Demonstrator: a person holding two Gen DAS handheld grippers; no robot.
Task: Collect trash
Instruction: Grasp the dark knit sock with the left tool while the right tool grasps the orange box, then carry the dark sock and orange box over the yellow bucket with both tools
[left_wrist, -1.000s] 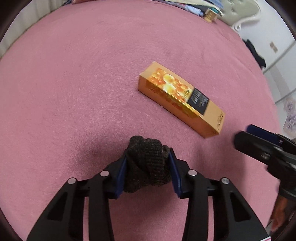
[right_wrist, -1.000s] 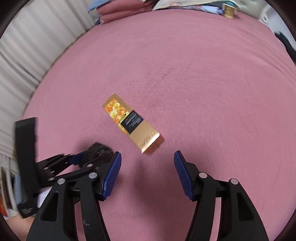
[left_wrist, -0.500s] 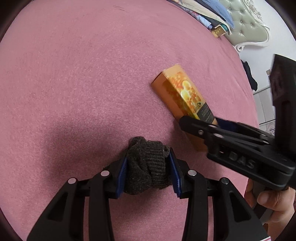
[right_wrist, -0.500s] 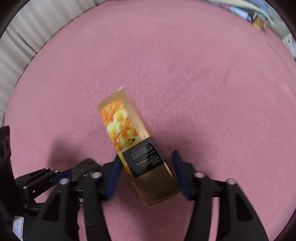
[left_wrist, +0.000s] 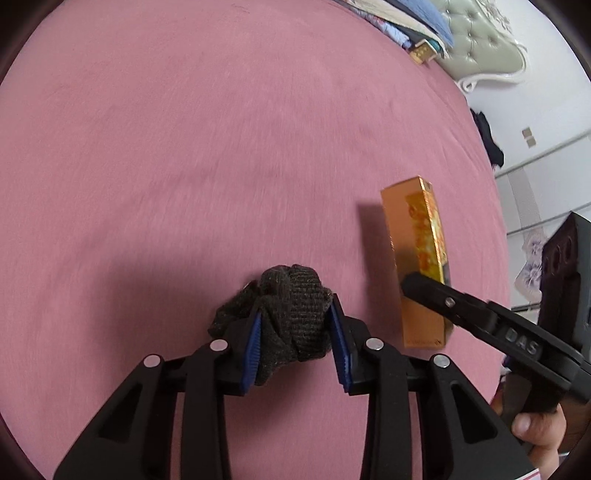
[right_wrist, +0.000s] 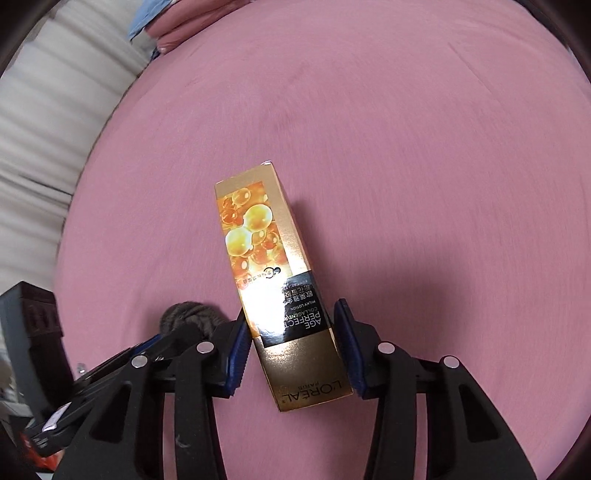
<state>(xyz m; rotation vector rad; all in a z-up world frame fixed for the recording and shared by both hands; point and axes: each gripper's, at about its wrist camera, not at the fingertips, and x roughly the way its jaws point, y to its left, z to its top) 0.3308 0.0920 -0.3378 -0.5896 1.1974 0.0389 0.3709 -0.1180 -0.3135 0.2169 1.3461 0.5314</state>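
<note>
Over pink bedding (left_wrist: 184, 147), right gripper (right_wrist: 291, 350) clamps gold box (right_wrist: 266, 258).

A home bedroom: a wide pink velvety bedspread (left_wrist: 184, 147) fills both views, with a pale green tufted headboard (left_wrist: 480, 48) at one o'clock, folded bedding (left_wrist: 413, 22) stacked beside it, and white pleated curtains (right_wrist: 48, 129) at nine o'clock.

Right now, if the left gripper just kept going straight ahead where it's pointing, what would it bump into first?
Probably the pink bedspread. The left gripper is already shut on a dark knitted cloth, and ahead of that only pink fabric shows. The gold box sits off to its right, out of that line. Depth is hard to judge.
</note>
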